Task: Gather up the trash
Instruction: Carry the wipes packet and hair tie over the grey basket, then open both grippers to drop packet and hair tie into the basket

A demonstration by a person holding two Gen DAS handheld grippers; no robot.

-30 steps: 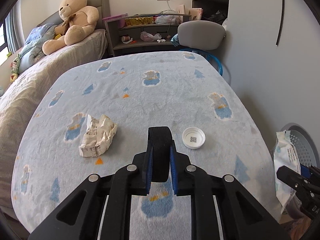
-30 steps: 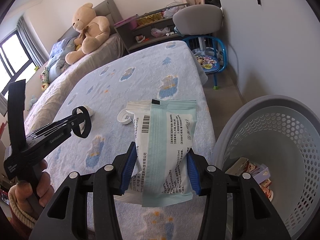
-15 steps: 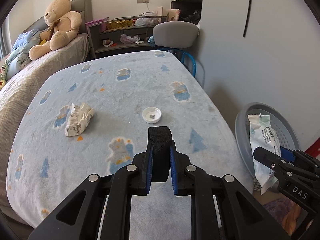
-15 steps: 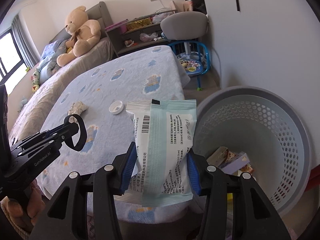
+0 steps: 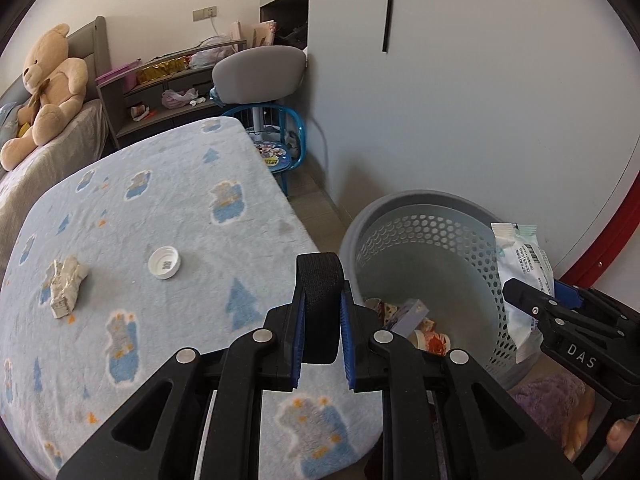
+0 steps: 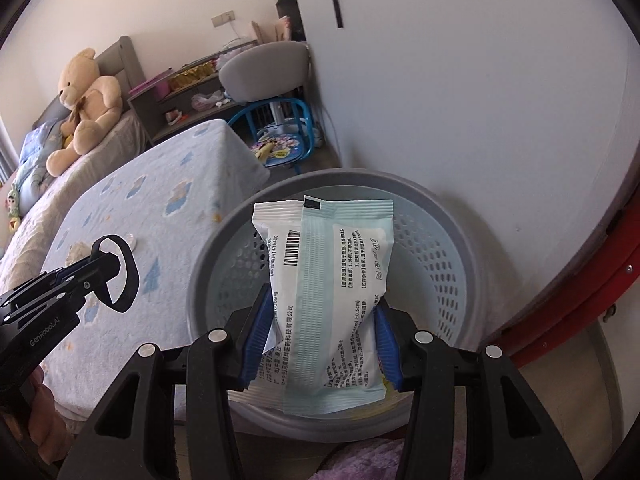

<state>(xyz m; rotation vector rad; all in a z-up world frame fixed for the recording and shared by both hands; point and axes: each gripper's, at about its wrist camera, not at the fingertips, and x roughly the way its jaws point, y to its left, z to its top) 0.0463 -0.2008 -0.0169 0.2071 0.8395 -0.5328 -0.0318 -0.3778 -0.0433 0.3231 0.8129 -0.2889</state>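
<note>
My right gripper [image 6: 322, 300] is shut on a white and pale green packet [image 6: 324, 248], which hangs upright over the mouth of the grey perforated basket [image 6: 440, 280]. The left wrist view shows the same packet [image 5: 520, 256] in the right gripper [image 5: 532, 300] at the basket's [image 5: 420, 240] right rim. Several scraps of trash [image 5: 412, 316] lie at its bottom. My left gripper [image 5: 322, 300] is shut on a black ring [image 5: 320, 280], over the table's right edge beside the basket. A crumpled paper [image 5: 64, 286] and a white cap [image 5: 164, 263] lie on the blue blanket [image 5: 180, 200].
The basket stands on the floor between the table and the grey wall [image 5: 460, 120]. A blue stool [image 5: 280, 156] and a grey chair [image 5: 256, 74] are behind it. A bed with a teddy bear [image 5: 48, 92] lies far left. A purple rug [image 5: 548, 396] is by the basket.
Both grippers have swung right, from over the table to the basket. The packet now hangs above the basket's mouth, and the ring has come to the table's right edge.
</note>
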